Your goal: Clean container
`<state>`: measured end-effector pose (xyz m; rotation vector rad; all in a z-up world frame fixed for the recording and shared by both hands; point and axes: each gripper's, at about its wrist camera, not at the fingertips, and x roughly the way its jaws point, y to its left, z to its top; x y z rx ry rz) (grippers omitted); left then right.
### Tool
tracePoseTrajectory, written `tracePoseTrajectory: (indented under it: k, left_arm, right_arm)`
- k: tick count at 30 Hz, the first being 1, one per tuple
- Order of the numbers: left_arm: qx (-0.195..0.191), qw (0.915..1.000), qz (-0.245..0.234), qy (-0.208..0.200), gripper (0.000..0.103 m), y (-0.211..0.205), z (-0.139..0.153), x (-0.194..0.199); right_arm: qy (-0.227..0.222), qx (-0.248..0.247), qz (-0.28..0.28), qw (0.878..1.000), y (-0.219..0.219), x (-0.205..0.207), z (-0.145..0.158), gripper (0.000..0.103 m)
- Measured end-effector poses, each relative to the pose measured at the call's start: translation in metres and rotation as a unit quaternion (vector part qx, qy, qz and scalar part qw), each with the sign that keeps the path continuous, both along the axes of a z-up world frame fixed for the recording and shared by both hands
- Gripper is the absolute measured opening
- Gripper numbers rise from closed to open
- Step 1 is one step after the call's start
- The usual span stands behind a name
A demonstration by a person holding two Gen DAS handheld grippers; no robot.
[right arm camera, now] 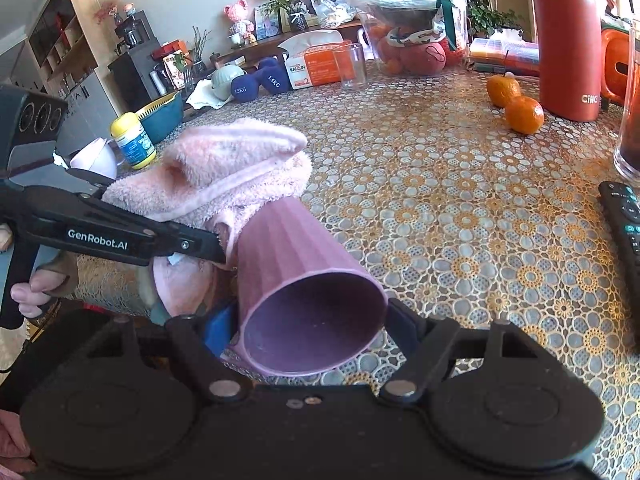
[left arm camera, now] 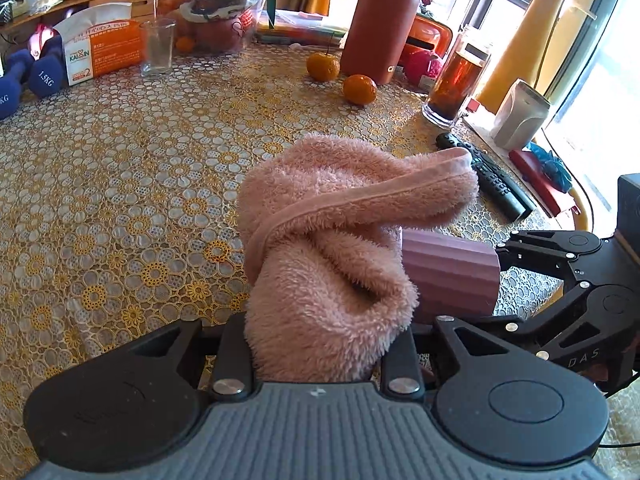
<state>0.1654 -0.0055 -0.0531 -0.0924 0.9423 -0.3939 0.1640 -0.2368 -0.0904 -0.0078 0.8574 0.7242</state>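
Gripping the pink cloth (left arm camera: 320, 264), your left gripper (left arm camera: 316, 344) presses it against the ribbed cup (right arm camera: 296, 264). Your right gripper (right arm camera: 312, 320) is clamped around that cup, tilted above the patterned tablecloth (right arm camera: 460, 216).

The worktop (left arm camera: 120, 184) wears a lace-patterned cover of yellow and white flowers. Two oranges (left arm camera: 359, 89) sit near its far side, just beside a tall red flask (left arm camera: 384, 20). To the right stand a glass jar of dark liquid (left arm camera: 456, 80) and, nearer, a black remote (left arm camera: 488, 176) lying flat. On the far left are a clear drinking glass (left arm camera: 157, 47), an orange tissue box (left arm camera: 102, 46) and blue dumbbells (left arm camera: 44, 76). A bagged fruit basket (left arm camera: 224, 12) stands behind the glass.
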Motion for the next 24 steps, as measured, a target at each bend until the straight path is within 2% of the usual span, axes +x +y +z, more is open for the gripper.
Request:
tracePoseTrajectory:
  k: [3,7,11,15,21,24]
  left_arm:
    - [0.002,1.0000,0.005,-0.009,0.026,-0.001,0.005,-0.004]
    - [-0.033,0.9993,0.000,-0.015,0.026,0.003,0.017,-0.010]
    - [-0.048,0.9975,-0.034,-0.038,0.026,-0.009,0.034,-0.020]
    - [-0.061,0.9943,-0.075,-0.044,0.026,-0.029,0.044,-0.025]
    - [-0.022,0.9934,-0.106,-0.038,0.026,-0.058,0.033,-0.019]
    - [-0.026,0.9942,-0.099,-0.033,0.026,-0.054,0.029,-0.012]
  right_arm:
    - [0.002,0.001,-0.003,1.000,0.000,0.001,0.000,0.078]
    - [0.003,0.004,-0.004,1.000,0.000,0.003,0.000,0.078]
    - [-0.003,-0.004,-0.002,1.000,0.003,0.002,0.000,0.078]
    - [-0.010,-0.012,0.000,1.000,0.005,0.001,0.000,0.078]
    - [-0.025,-0.030,0.011,0.999,0.010,-0.003,0.000,0.078]
    - [-0.025,-0.031,0.009,0.999,0.010,-0.002,0.000,0.078]
